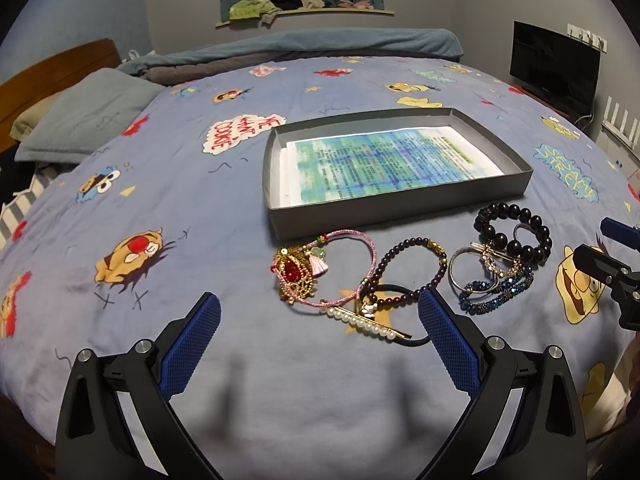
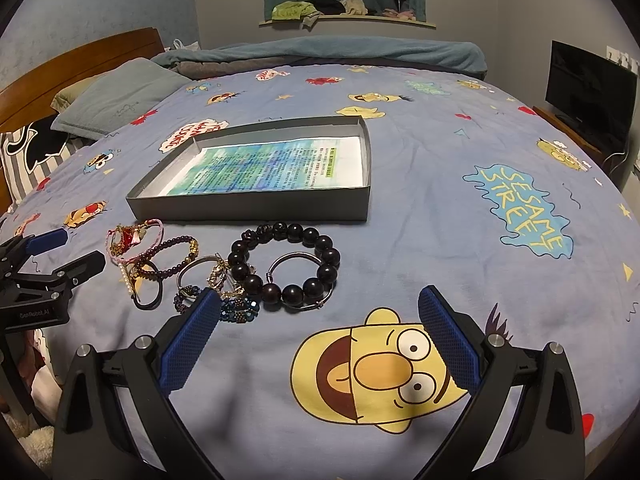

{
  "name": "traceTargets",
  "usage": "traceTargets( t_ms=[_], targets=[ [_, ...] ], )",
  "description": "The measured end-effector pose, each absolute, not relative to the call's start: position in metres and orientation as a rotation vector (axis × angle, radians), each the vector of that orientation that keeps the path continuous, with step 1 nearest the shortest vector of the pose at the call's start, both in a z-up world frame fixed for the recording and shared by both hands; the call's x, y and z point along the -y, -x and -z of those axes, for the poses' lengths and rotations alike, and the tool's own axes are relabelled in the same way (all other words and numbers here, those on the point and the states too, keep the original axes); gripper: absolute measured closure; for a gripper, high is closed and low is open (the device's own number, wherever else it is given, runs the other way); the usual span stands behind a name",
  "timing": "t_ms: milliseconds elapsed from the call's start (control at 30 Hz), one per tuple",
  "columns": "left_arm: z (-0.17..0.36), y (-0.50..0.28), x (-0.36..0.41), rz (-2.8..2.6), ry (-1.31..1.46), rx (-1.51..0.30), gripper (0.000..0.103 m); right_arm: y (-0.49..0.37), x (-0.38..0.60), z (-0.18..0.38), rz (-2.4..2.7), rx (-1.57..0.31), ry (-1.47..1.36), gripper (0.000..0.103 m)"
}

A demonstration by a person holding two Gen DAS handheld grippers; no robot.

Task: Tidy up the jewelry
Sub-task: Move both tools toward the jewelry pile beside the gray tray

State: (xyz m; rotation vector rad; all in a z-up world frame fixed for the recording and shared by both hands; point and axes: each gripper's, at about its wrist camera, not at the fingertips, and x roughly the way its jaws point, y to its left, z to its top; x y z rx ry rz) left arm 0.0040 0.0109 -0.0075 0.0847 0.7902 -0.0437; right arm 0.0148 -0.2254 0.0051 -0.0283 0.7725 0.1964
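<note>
Glossy beads, matt cloth bedspread

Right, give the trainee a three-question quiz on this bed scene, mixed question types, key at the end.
1. True or false: the grey box already holds some jewelry.
2. Which piece lies nearest the right tongs? A) large black bead bracelet B) pearl hair clip C) red gem brooch
3. Fill in: both the right tongs and the left tongs are ____ and hold nothing.

Key: 1 false, only a printed sheet lies inside; 2 A; 3 open.
</note>
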Motion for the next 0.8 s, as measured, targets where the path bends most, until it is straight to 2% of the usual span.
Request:
traceTargets(
  t_ms=[800],
  targets=[
    [0.0103, -0.0069, -0.0113, 0.044, -0.087, -0.799, 0.005, -0.0199, 0.2267, -0.0045, -0.193, -0.781, 0.021, 0.005]
  ],
)
